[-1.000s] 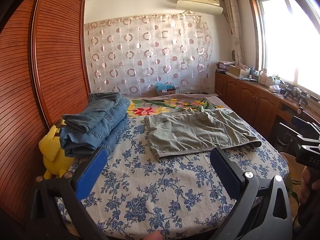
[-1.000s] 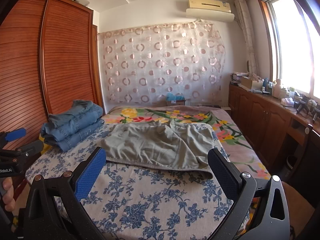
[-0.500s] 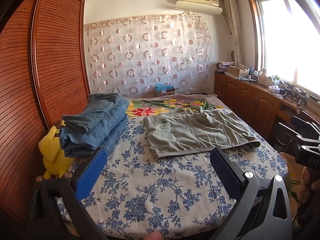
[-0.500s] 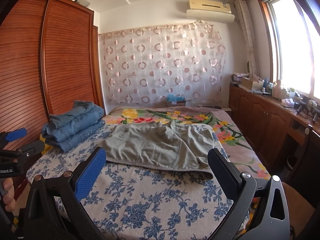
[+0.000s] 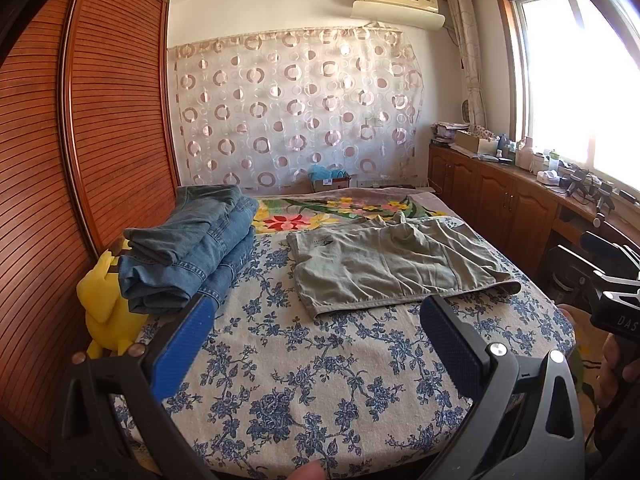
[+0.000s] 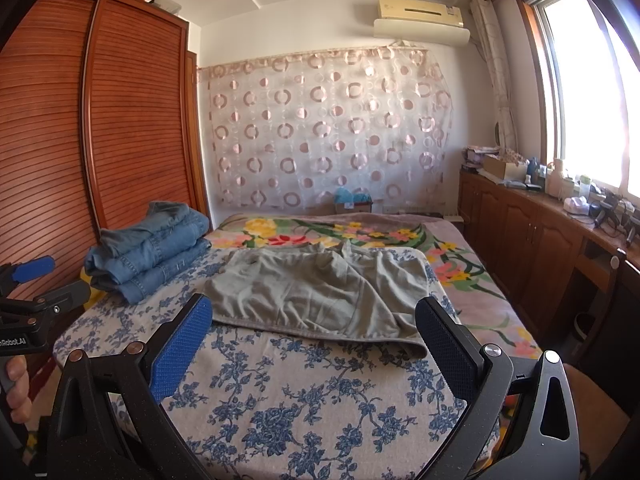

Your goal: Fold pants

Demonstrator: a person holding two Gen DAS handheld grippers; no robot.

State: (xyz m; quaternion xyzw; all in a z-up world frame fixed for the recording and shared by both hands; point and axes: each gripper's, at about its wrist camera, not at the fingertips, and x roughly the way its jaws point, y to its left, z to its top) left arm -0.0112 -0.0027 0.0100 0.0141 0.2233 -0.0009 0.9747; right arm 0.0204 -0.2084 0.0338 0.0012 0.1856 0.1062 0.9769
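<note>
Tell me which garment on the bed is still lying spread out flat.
The grey-green pants, spread on the blue-flowered sheet mid-bed. The blue jeans are folded and stacked at the left, beside the wardrobe.

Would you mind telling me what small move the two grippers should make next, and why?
Probably bring both forward to the near hem of the grey-green pants. The pants lie spread flat on the bed, unfolded, while the left gripper and right gripper are open, empty and short of the cloth.
</note>
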